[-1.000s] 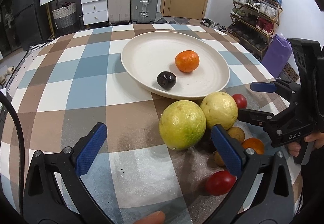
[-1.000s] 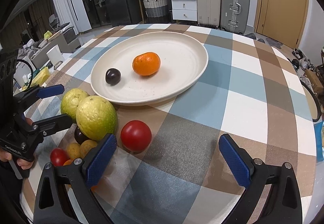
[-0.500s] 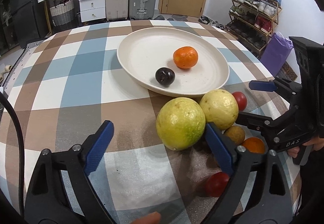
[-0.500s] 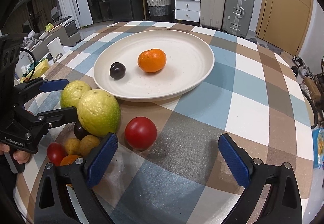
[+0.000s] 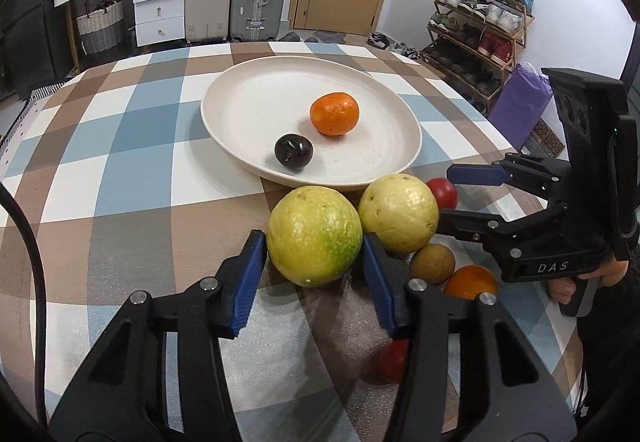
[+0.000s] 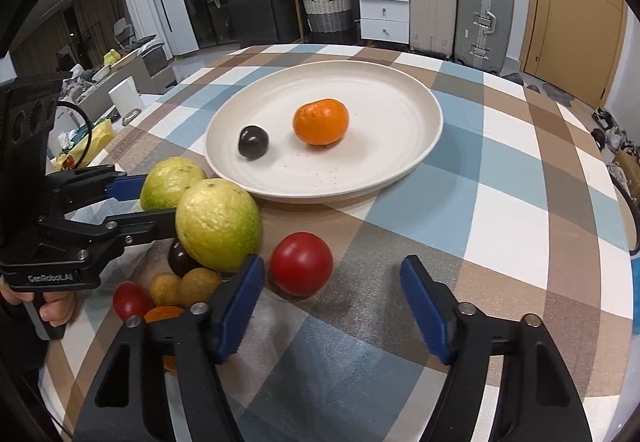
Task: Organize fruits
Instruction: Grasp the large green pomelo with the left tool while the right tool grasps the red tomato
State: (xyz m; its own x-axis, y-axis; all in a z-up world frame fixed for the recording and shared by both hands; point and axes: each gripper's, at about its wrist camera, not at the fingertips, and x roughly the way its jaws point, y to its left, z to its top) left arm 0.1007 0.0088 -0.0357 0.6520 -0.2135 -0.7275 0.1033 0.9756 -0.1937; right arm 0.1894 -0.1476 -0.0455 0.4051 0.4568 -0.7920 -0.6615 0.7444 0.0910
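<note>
A cream plate (image 5: 240, 110) (image 6: 400, 146) holds a mandarin (image 5: 334, 113) (image 6: 320, 121) and a dark plum (image 5: 293, 149) (image 6: 253, 141). Just in front of its near rim lie a green-yellow guava (image 5: 314, 236) (image 6: 172, 182) and a paler guava (image 5: 398, 216) (image 6: 218, 222). My left gripper (image 5: 313, 242) is closing, and its blue pads touch both sides of the green-yellow guava. A red tomato (image 6: 301, 264) (image 5: 442, 192) sits on the cloth between the closing jaws of my right gripper (image 6: 331, 262), close to the left pad and untouched.
Small fruits crowd beside the guavas: brown longans (image 6: 200, 282), a dark plum (image 6: 180, 258), a cherry tomato (image 6: 130, 300) and a small orange (image 5: 470, 282). A hand (image 6: 56, 312) grips the left tool. The checked tablecloth (image 6: 500, 202) runs to the round table's edge.
Both pairs of jaws have narrowed. The left pads came in against the green-yellow guava. The right pads drew in around the red tomato. Neither hand has shifted noticeably.
</note>
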